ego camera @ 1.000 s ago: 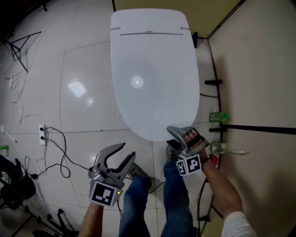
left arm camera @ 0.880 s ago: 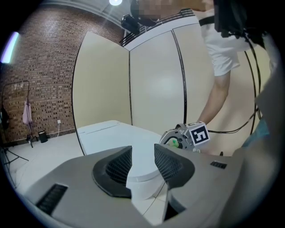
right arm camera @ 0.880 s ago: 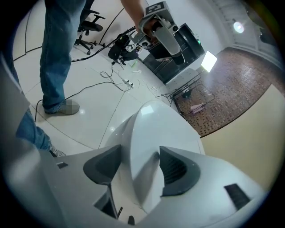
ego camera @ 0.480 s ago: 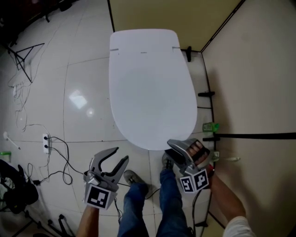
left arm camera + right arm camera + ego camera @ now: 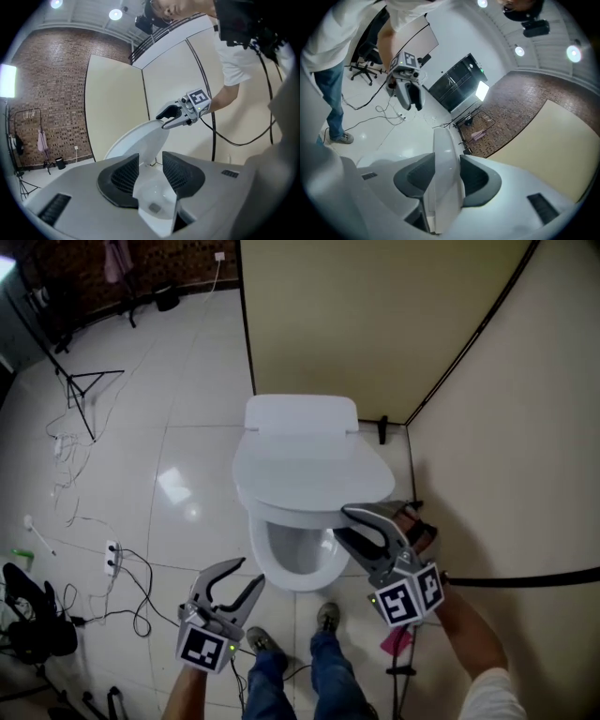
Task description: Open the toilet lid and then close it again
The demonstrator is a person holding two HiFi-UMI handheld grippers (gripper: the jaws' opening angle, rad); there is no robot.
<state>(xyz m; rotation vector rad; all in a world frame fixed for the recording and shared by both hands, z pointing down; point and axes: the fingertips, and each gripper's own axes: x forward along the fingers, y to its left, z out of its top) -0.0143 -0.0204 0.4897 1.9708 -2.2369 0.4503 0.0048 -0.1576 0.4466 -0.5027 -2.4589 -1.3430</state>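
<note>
The right gripper (image 5: 340, 523) has just been closing and is now pinching the lid (image 5: 309, 474) at its rim. With so thin a grip, the lid may be slipping out and slamming. The left gripper (image 5: 251, 571), below the lid, is standing slightly apart, empty.

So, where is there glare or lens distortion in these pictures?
Head view: a bright glare patch on the glossy white floor tiles, otherwise even light. Left gripper view: strong fisheye bending, black corners, a bright light panel washed out at the left. Right gripper view: same fisheye; round ceiling lamps blown out, the white plastic toilet lid evenly lit.
</note>
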